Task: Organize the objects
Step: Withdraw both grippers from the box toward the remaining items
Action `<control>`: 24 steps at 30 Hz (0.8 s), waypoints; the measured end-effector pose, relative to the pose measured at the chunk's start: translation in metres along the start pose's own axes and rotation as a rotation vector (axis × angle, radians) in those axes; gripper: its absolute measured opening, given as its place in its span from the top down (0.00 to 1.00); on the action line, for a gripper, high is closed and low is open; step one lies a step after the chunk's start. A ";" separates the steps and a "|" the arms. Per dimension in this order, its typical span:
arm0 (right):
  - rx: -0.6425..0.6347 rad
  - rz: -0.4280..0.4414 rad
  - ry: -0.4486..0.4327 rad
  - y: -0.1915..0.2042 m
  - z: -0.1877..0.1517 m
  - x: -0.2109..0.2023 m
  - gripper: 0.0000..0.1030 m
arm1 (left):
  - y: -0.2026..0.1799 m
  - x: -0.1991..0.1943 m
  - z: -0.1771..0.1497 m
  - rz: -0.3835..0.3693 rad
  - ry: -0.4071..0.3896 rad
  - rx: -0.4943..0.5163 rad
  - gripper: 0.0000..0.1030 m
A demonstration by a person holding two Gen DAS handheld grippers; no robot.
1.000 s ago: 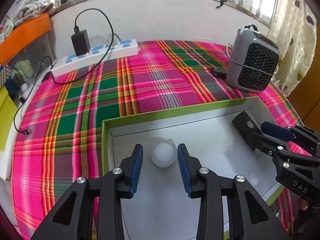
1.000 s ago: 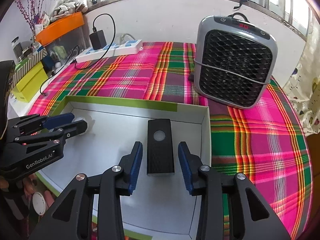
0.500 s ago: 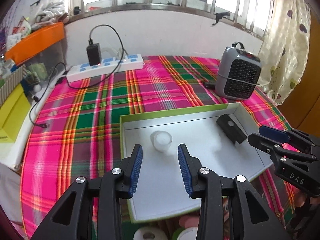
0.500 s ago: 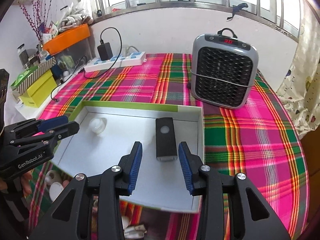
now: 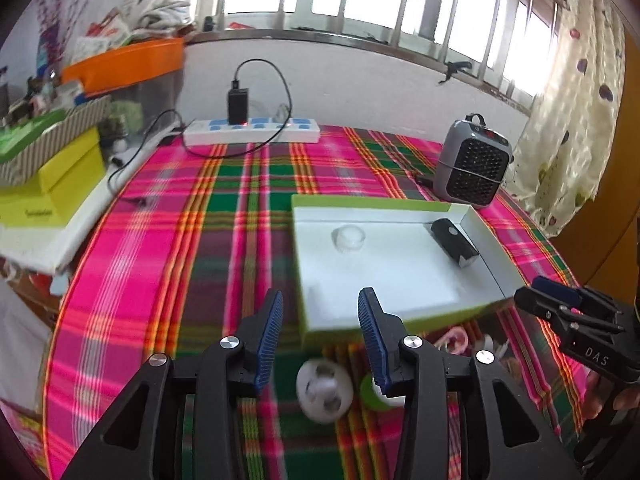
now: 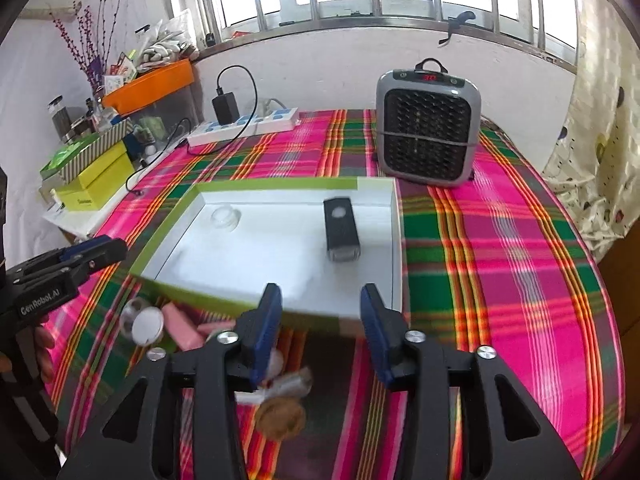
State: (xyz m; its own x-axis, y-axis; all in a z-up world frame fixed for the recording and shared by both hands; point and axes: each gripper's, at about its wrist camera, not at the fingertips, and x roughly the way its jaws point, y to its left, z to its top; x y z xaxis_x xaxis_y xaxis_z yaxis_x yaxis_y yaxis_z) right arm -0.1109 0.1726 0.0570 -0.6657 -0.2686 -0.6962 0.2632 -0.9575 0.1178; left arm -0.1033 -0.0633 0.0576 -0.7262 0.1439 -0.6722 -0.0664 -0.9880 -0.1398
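Observation:
A shallow white box with a green rim [image 5: 400,322] [image 6: 256,184] lies on the plaid cloth. Inside it rest a small clear round jar [image 5: 348,237] [image 6: 226,218] and a black rectangular device [image 5: 454,240] [image 6: 341,231]. My left gripper [image 5: 320,334] hangs over the box's near edge, its jaws opening with nothing between them. My right gripper [image 6: 320,332] is also near the box's front edge, jaws opening and empty. In front of the box lie loose items: a white round lid [image 5: 325,392] [image 6: 148,325], a green-and-white piece [image 5: 372,394], pink bars [image 6: 182,326] and a brown disc [image 6: 280,416].
A grey fan heater [image 5: 472,170] [image 6: 428,136] stands behind the box. A white power strip with a black charger [image 5: 252,130] [image 6: 244,124] lies at the back. Yellow and green boxes [image 5: 48,184] [image 6: 92,176] and an orange bin [image 6: 150,86] crowd the left side.
Both grippers have pulled back and up from the box, leaving the jar and the black device inside. Both jaws have widened. Loose items in front of the box have come into view.

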 end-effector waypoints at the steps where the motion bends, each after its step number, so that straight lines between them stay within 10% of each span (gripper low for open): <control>1: -0.004 0.003 0.000 0.002 -0.004 -0.003 0.52 | 0.003 -0.003 -0.004 0.003 0.001 -0.007 0.63; 24: 0.029 0.002 0.036 0.011 -0.069 -0.021 0.47 | 0.011 -0.007 -0.066 -0.064 0.089 -0.058 0.61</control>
State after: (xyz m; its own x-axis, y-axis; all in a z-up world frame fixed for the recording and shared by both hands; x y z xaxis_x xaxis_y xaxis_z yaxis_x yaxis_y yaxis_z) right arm -0.0461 0.1751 0.0240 -0.6399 -0.2668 -0.7206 0.2434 -0.9599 0.1393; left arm -0.0533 -0.0715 0.0128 -0.6583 0.2136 -0.7218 -0.0689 -0.9720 -0.2248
